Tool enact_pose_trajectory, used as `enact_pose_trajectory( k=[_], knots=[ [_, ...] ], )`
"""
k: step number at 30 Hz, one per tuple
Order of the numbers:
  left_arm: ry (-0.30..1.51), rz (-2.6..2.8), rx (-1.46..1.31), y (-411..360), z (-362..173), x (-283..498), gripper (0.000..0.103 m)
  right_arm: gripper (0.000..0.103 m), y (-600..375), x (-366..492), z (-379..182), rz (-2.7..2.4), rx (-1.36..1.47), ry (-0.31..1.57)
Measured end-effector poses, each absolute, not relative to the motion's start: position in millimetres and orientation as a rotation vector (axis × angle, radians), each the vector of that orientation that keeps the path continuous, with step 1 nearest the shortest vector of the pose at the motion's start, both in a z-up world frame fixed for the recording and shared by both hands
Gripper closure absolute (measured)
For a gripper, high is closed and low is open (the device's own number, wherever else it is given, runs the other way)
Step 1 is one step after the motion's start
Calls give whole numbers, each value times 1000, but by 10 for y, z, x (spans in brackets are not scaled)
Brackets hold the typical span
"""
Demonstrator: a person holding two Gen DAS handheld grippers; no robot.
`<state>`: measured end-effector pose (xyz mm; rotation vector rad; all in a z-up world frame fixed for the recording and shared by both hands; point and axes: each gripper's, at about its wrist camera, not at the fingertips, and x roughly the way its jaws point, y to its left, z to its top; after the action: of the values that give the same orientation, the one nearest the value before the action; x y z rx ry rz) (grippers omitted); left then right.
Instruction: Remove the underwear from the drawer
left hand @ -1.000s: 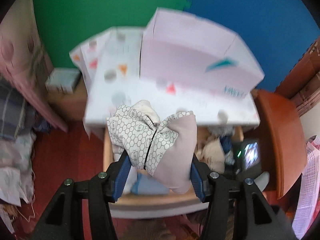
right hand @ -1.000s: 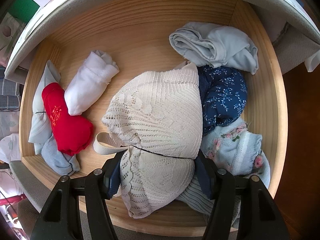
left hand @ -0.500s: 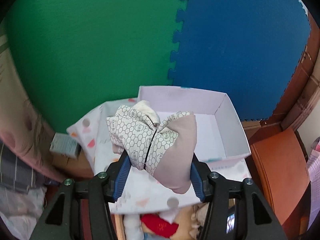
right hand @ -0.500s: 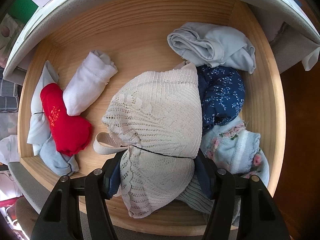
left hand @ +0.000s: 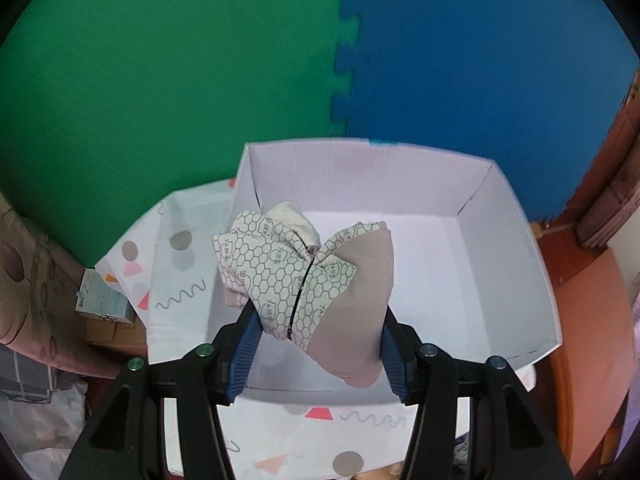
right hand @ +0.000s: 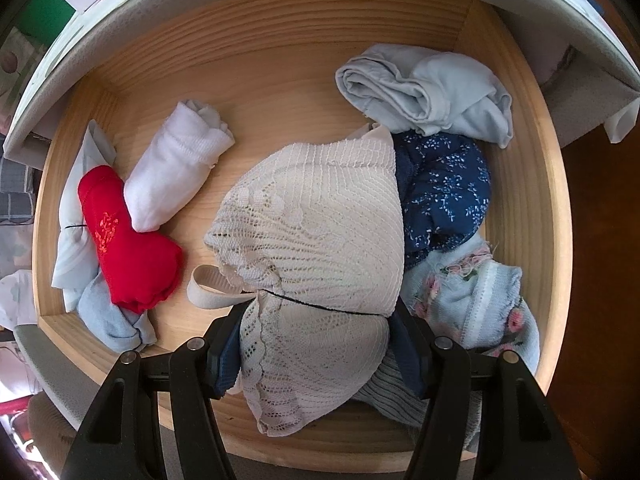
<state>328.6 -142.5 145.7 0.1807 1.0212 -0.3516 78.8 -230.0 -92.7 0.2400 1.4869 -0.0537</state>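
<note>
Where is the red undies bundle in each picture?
Left wrist view: not in it; this view shows only the left gripper holding a honeycomb-print bundle over a white box.
Right wrist view: the red bundle lies at the left of the wooden drawer, touching a white roll.
Shared landmark: the green foam mat, a sliver at the right wrist view's top left.

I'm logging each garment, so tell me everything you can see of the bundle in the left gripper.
The honeycomb-print bundle is soft fabric: cream with a grey hexagon pattern, a plain taupe panel on one side and a cream fold on top. A thin dark band cinches its middle. The left gripper clamps it between blue pads, above the open white box.
</note>
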Motion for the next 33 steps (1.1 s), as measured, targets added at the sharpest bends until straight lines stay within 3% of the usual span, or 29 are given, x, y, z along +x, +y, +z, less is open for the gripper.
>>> enact_pose_trajectory(
  k=[8, 33],
  knots=[
    [1116, -294, 202, -1299, 1014, 3318, 47, 43, -2289, 811, -944, -56, 244, 1487],
    [1144, -221, 182, -911, 1057, 2725, 47, 43, -2299, 827, -961, -59, 241, 1485]
  ],
)
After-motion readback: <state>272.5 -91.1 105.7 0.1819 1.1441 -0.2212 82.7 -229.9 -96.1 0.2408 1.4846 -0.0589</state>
